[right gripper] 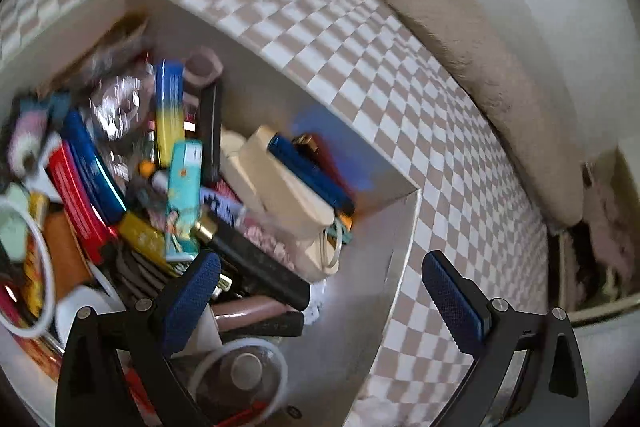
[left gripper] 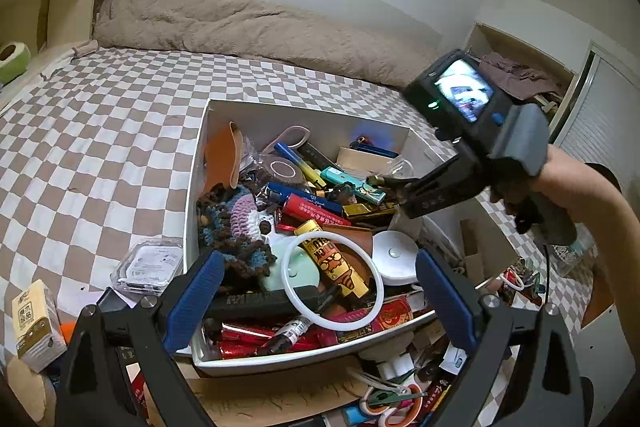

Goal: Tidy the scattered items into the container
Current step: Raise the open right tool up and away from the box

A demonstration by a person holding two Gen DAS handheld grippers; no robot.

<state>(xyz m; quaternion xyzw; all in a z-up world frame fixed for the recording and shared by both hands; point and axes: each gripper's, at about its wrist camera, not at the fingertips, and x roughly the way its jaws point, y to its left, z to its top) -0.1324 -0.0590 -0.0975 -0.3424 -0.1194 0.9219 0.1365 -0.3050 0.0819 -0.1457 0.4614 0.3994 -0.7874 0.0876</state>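
Surface: a bed (left gripper: 100, 115) covered in a brown-and-white checked sheet, with a beige blanket (left gripper: 224, 23) bunched along the far wall.
Room: white walls; shelves seen far right.
Container: a white box (left gripper: 200, 163) set on the bed, heaped with lighters, a crochet piece (left gripper: 236, 219) and a white ring (left gripper: 332, 279).
Scattered: scissors (left gripper: 394, 401) and packets near the box's near edge; a clear case (left gripper: 150, 267) left of it.
Left gripper (left gripper: 320, 303): jaws wide, nothing held, over the box's near end.
Right gripper (right gripper: 320, 295): jaws wide, empty, above the box's right corner.
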